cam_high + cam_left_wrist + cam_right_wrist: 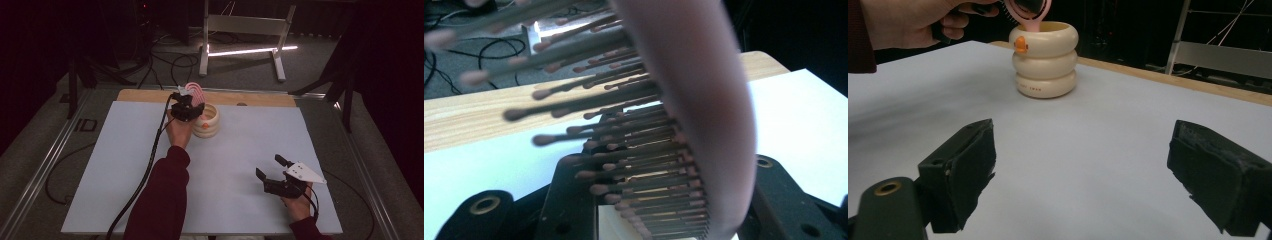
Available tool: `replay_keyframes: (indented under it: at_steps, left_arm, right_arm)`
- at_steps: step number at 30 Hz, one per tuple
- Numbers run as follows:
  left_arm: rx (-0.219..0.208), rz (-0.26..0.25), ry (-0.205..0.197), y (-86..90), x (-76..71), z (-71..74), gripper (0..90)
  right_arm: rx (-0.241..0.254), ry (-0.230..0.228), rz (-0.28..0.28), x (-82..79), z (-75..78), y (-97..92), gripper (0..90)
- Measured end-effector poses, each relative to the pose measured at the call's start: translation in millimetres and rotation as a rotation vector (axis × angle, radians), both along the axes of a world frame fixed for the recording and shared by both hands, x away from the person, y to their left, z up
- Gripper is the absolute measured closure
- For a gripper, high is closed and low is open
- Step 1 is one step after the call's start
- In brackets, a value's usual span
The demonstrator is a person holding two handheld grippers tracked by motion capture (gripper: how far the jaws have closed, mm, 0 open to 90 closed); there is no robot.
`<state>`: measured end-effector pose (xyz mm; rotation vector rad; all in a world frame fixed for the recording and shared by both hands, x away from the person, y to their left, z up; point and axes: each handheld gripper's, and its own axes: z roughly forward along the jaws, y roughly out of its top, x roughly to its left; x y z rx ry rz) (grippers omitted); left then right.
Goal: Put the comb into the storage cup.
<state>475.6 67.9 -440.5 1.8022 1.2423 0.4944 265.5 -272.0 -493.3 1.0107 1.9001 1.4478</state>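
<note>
Two tools are at work over the white desk. The left tool grips a pink hairbrush between its narrow jaws, holding it just above the rim of a cream ringed holder near the desk's far edge. The right tool rests near the desk's front right, well apart, jaws spread wide with nothing between them.

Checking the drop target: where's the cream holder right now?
In the high view the holder stands upright on the white mat, far side, left of centre, just right of the left gripper holding the pink brush.
</note>
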Motion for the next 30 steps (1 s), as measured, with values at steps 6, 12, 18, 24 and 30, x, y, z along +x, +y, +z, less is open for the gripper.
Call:
replay_keyframes:
  at_steps: [6,12,18,24,30]
  left_arm:
    - [0.036,0.0,0.005,0.4,0.3,-2.5,56.5]
    - [0.05,0.0,0.014,3.2,0.7,-2.7,54.3]
    - [0.07,0.01,0.02,4.8,0.3,-3.5,48.0]
    - [0.063,0.006,0.015,7.6,-0.9,-3.6,47.5]
    - [0.029,0.004,0.012,13.5,-3.5,-4.2,46.2]
  right_arm:
    - [0.0,-0.002,0.002,0.0,-0.2,0.5,11.7]
    - [-0.002,-0.002,0.004,0.4,-0.7,0.3,11.7]
    - [-0.003,0.002,0.004,0.2,-1.1,1.0,11.7]
    - [-0.001,0.004,0.008,0.3,-1.5,1.1,11.8]
    - [-0.007,0.005,0.007,0.2,-1.7,1.5,11.8]
